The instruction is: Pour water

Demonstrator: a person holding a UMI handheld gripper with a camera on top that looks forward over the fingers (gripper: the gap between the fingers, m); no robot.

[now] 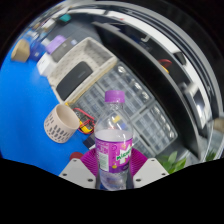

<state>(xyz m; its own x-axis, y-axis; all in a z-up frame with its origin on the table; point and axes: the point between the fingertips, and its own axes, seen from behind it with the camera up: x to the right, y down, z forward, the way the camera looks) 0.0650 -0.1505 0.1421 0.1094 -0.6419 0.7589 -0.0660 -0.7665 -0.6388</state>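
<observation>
Low in the middle of the frame, a clear water bottle point(115, 150) with a purple cap and purple label is pinched between the gripper point(113, 176) fingers. To its left sits a small woven basket cup point(61, 122) on the blue table point(25, 110). Behind the bottle lies a grey wire tray point(150, 118).

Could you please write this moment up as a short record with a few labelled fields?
held item: clear plastic bottle with purple cap and purple label, tilted
gripper: shut on the bottle, a finger at each side
nearby vessel: small woven beige cup, just ahead, beside the bottle
surface: blue table top
behind: white slatted crate
pouring: not visible
</observation>
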